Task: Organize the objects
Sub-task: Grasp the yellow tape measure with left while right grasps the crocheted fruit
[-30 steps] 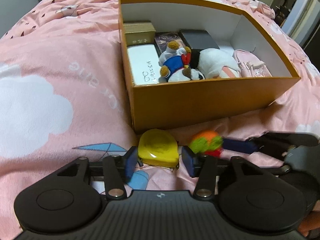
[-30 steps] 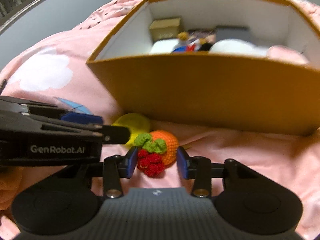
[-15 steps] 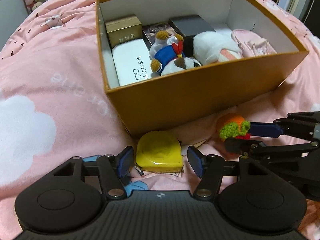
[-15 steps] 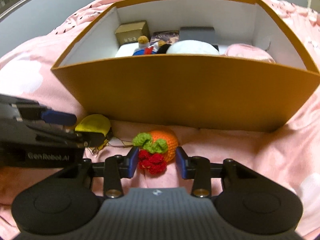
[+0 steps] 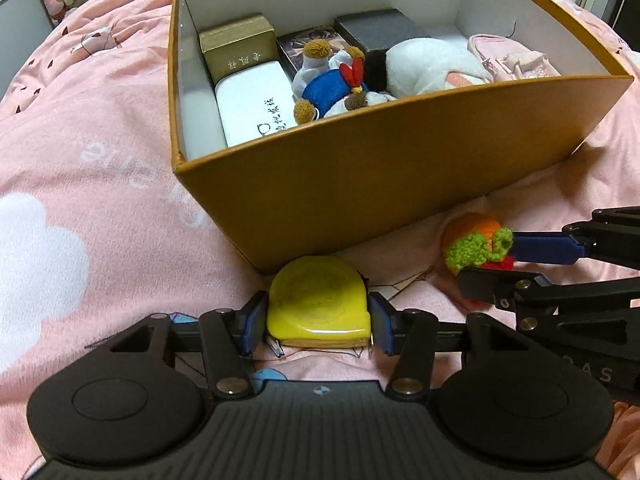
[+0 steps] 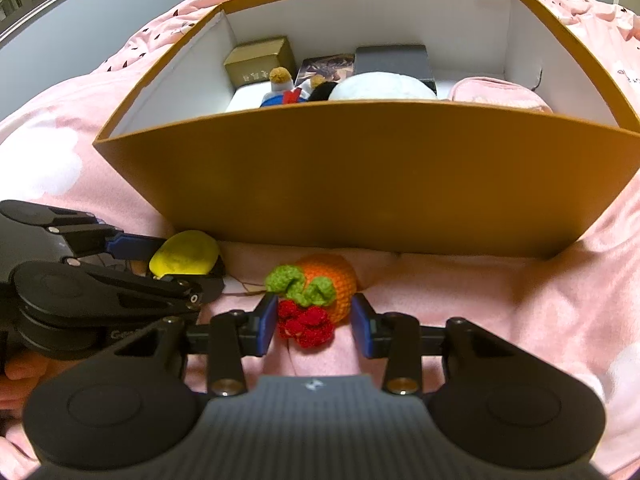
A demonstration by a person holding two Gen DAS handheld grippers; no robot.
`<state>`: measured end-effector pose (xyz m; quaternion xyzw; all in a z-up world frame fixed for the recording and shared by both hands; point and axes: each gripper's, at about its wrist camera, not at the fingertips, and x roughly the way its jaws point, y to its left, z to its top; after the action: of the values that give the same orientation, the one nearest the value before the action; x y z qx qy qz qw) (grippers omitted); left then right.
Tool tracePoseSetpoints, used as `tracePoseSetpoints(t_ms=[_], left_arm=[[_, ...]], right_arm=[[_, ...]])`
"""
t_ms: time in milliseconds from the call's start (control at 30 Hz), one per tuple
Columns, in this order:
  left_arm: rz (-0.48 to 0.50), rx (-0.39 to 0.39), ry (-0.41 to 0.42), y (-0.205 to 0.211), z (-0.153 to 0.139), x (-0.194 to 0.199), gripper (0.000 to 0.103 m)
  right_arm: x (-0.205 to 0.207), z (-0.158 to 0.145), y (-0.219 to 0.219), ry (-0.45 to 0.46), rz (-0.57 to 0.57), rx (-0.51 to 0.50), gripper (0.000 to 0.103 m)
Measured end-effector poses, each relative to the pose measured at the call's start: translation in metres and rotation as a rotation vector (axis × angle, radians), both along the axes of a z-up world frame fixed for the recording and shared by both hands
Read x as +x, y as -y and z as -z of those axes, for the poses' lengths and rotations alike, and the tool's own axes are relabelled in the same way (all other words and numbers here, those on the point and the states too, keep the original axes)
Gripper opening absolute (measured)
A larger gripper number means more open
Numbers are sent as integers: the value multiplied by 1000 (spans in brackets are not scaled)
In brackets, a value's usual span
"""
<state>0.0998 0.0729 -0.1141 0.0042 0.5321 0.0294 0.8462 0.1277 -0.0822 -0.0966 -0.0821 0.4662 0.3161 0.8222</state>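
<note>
Two grippers, each at one item on the pink bed before the orange box (image 5: 400,168).
Left gripper (image 5: 316,322): jaws closed against both sides of the yellow tape measure (image 5: 316,300), which touches the box front. Right gripper (image 6: 314,322): jaws narrow around the crocheted orange fruit (image 6: 320,292), contact not confirmed. Box holds plush toys and small cases.

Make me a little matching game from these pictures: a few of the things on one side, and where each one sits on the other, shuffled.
Things:
1. yellow tape measure
2. crocheted orange
3. gold box
4. white glasses case

Places:
A. back left corner of the cardboard box
B. between the right gripper fingers
C. between the left gripper fingers
D. in the box, in front of the gold one

Pairs: 1-C, 2-B, 3-A, 4-D
</note>
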Motion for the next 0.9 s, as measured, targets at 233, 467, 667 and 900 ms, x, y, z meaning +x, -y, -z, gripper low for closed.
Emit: tracePoseSetpoints(t_ms=[233, 467, 667, 900], left_arm=[[-14, -75, 35, -6, -11, -7, 61], [-8, -130, 93, -6, -36, -18, 61], [27, -194, 138, 1, -59, -26, 61], [62, -254, 226, 9, -98, -28, 61]], right_arm=[[-3, -5, 2, 12, 1, 10, 41], [-10, -23, 8, 54, -21, 4, 37], [-14, -50, 20, 113, -42, 12, 37], [-23, -91, 37, 204, -89, 43, 26]])
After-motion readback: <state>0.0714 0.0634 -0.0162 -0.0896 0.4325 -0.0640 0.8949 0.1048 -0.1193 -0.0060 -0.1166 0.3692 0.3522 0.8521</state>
